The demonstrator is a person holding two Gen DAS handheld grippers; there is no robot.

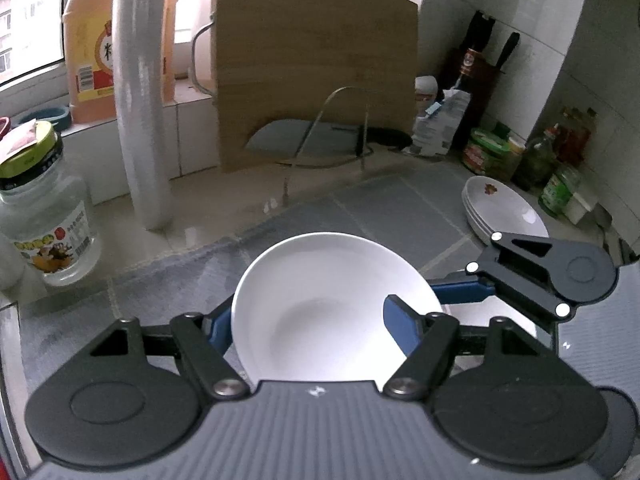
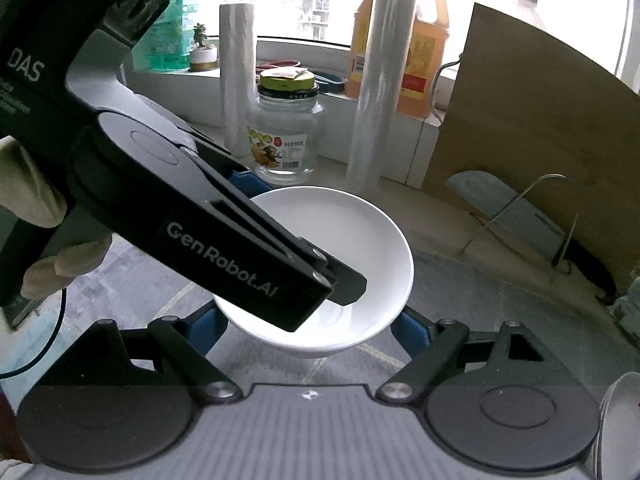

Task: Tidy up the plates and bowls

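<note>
Left gripper (image 2: 348,284) covers the white bowl's (image 2: 352,232) near side. The plate stack (image 2: 620,420) is cut off by the right wrist view's edge.

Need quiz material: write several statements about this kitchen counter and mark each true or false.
1. The left gripper holds a white bowl. True.
2. The cutting board lies flat on the counter. False: it stands upright on its edge.
3. A stack of plates sits on the counter. True.
4. The jar has no lid. False: its lid is on.
</note>
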